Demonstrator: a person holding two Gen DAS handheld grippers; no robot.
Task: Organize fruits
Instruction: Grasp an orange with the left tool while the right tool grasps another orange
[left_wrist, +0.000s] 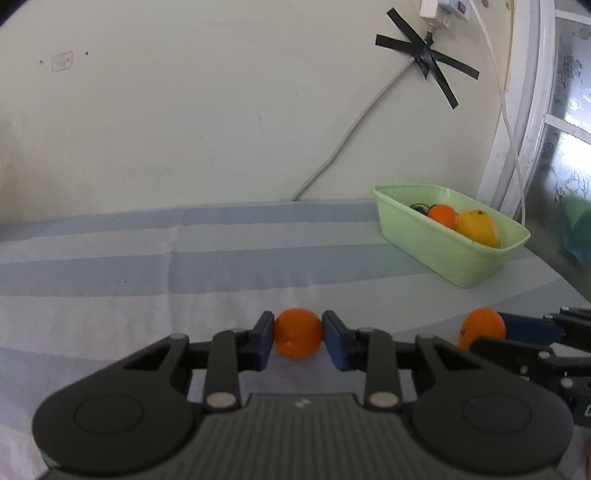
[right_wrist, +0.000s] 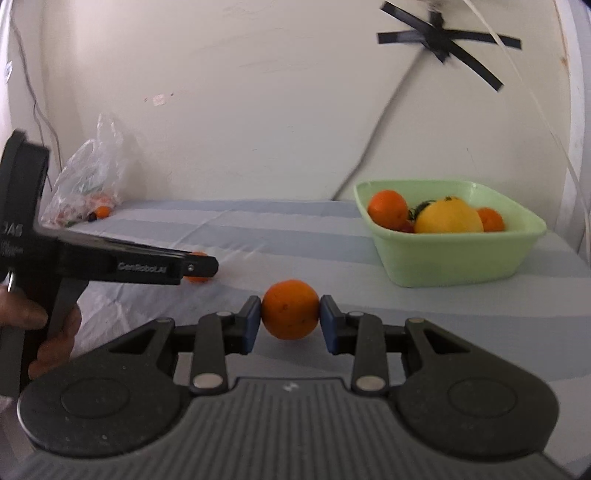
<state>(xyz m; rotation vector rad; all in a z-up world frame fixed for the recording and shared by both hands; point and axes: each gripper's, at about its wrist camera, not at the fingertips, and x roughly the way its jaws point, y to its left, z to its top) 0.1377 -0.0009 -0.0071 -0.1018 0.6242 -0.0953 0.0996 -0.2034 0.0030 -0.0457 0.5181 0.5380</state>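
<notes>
Pale wall (left_wrist: 184, 110) fills the background, crossed by a cable held with black tape (left_wrist: 428, 55); below it we see a striped blue-and-white cloth (left_wrist: 147, 258) spread over the worktop. In the right wrist view a clear plastic bag (right_wrist: 88, 177) slumps against the wall at the far left, with a few small fruits at its mouth.

Next in size is the green tub (right_wrist: 450, 236), standing at the far right of the cloth. It already holds a yellow fruit (right_wrist: 448, 216) and at least two oranges beside it, so we judge the sorting partly done.

Both pairs of tongs are loaded. Our left tongs (left_wrist: 298, 334) are clenched on a small orange (left_wrist: 298, 333), the blue pads pressing on either side of it, low over the cloth. Our right tongs (right_wrist: 290, 315) grip a second orange (right_wrist: 290, 309) in the same way. In the left wrist view the right tongs sit just beside us at the right edge.

What matters for the coming move is where the tub lies: ahead and to the right of both pairs of tongs, well apart from the left and nearer the right. So we expect the right hand to reach it first, with the left crossing behind it. A round fruit has no long axis to mind; we would need only clear the near rim before letting go.
</notes>
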